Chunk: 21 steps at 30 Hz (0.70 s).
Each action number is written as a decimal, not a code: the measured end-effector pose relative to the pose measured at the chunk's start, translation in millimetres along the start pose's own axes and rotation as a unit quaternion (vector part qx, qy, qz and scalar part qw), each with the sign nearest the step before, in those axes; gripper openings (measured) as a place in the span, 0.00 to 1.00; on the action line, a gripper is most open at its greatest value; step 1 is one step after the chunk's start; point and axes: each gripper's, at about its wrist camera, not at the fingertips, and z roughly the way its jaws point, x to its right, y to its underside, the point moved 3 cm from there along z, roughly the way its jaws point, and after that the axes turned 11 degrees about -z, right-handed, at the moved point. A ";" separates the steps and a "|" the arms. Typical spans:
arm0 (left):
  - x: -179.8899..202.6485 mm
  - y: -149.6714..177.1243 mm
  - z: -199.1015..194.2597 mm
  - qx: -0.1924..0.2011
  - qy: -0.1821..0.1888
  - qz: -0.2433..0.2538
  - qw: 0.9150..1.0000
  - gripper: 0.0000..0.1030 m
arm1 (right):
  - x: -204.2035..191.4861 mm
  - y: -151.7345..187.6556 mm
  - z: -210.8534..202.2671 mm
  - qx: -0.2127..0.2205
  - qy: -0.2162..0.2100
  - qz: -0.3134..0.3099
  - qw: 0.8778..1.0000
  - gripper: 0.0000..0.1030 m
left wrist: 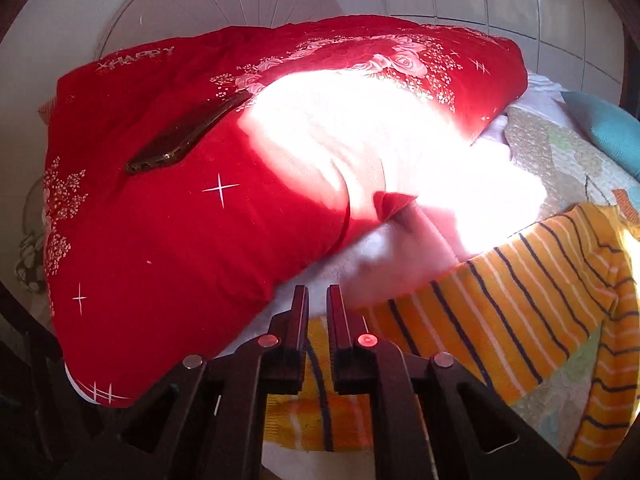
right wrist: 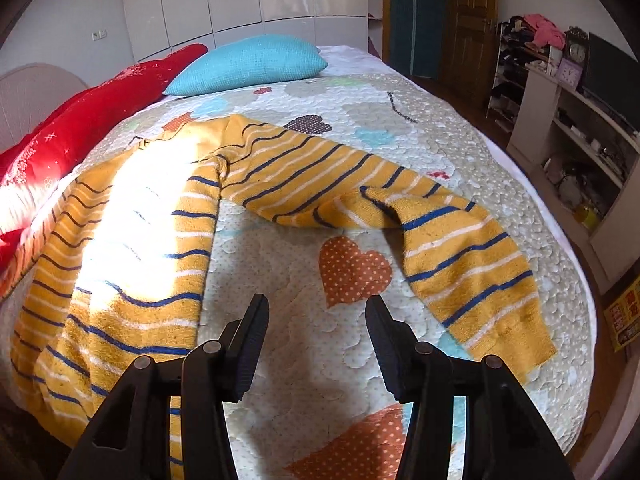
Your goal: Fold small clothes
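A small yellow sweater with blue and white stripes lies spread on the quilted bed cover. One sleeve stretches out to the right, bent at the elbow. My right gripper is open and empty, hovering over bare quilt between the sweater's body and that sleeve. In the left wrist view the sweater lies to the right. My left gripper has its fingers nearly together over the sweater's edge; the view does not show whether cloth is pinched.
A big red quilt with a phone on it lies along the left of the bed. A teal pillow sits at the bed's head. Shelves with clutter stand beyond the right edge of the bed.
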 end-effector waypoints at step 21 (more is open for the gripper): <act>129.4 205.4 -103.7 -0.141 0.256 0.130 0.947 0.12 | -98.3 55.8 -1.8 -0.024 -0.215 -0.038 0.976 0.09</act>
